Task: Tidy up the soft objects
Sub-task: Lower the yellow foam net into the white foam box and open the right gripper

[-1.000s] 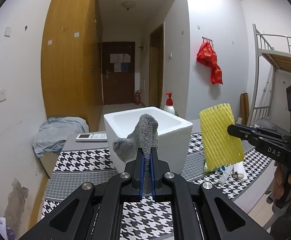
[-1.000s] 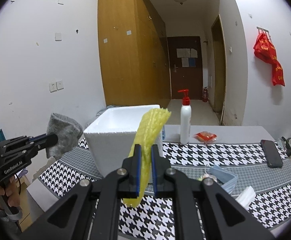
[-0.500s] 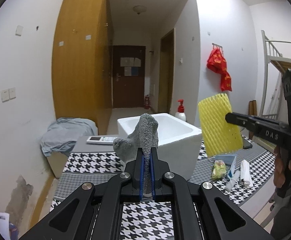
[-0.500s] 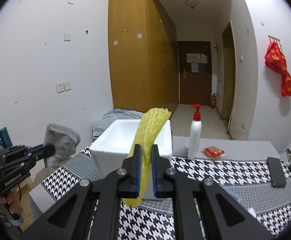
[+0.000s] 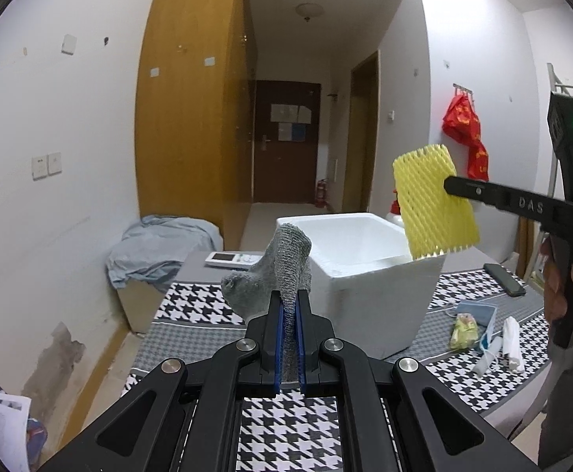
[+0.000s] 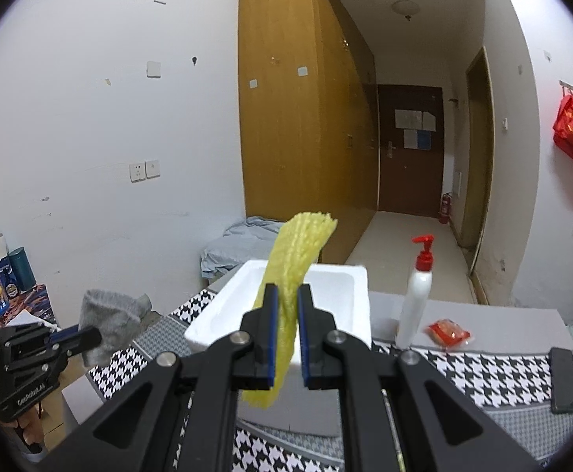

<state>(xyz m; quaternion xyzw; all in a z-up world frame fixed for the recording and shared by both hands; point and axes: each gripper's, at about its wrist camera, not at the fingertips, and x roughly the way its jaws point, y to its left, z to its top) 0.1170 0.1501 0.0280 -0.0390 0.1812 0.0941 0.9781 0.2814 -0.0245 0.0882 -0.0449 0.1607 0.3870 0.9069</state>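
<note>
A lived-in dormitory room: a metal bunk-bed frame (image 5: pixel 557 90) at 3 o'clock, tall wooden wardrobe (image 5: pixel 192 118) at 11 o'clock, entrance door (image 5: pixel 286 141) at 12 o'clock.

A white pump bottle (image 6: pixel 415 303) is standing on the surface (image 6: pixel 502 322), near a red packet (image 6: pixel 448 333).

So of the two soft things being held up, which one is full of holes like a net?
The yellow foam net, clamped in the right gripper. Its open diamond mesh sets it apart from the grey sock in the left gripper, which is closely knitted.
</note>
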